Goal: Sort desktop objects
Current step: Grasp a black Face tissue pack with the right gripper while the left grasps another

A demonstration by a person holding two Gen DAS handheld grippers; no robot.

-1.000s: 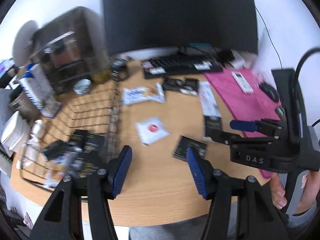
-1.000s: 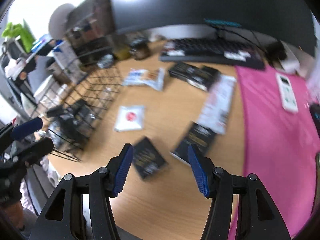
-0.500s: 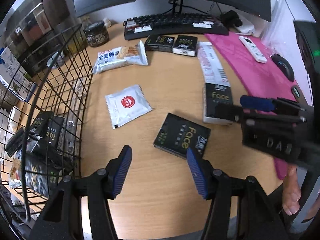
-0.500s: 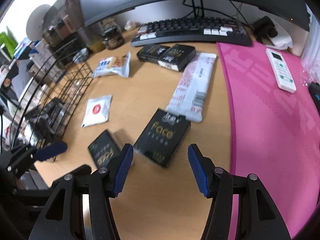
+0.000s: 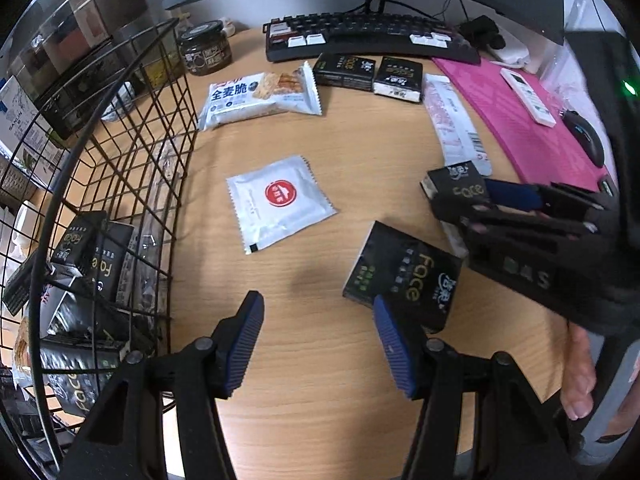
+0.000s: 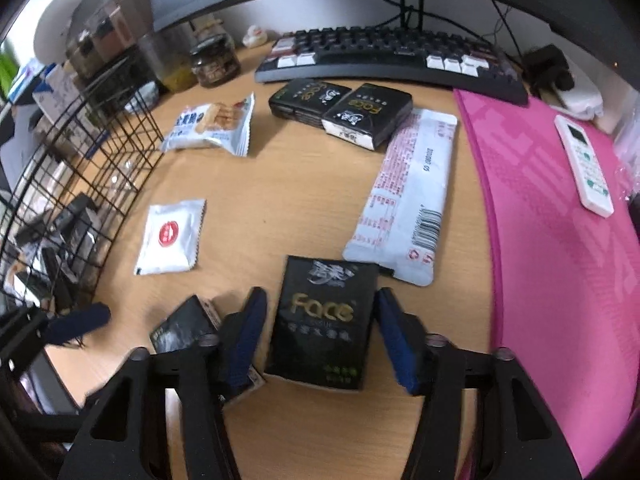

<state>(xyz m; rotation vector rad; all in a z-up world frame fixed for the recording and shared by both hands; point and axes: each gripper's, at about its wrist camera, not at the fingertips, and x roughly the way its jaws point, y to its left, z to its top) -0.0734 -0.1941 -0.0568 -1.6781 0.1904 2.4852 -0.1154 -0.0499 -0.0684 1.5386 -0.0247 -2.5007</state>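
My right gripper [image 6: 318,334] is open, its fingers on either side of a black "Face" tissue pack [image 6: 326,320] lying on the wooden desk; the pack also shows in the left wrist view [image 5: 456,188]. My left gripper [image 5: 316,340] is open and empty, low over the desk, with a second black "Face" pack [image 5: 404,276] just beyond its right finger. A white sachet with a red dot [image 5: 280,202], a biscuit packet [image 5: 260,94], two more black packs [image 5: 368,72] and a long white packet [image 6: 408,192] lie on the desk. A black wire basket [image 5: 100,160] at the left holds several black packs.
A keyboard [image 6: 392,54] and monitor stand at the back. A pink mat [image 6: 560,220] with a white remote [image 6: 584,164] covers the right side. A glass jar [image 5: 206,52] and storage boxes stand at the back left behind the basket.
Both grippers have come down and forward toward the desk. The right gripper now straddles the black Face pack; the left has closed in on the second pack.
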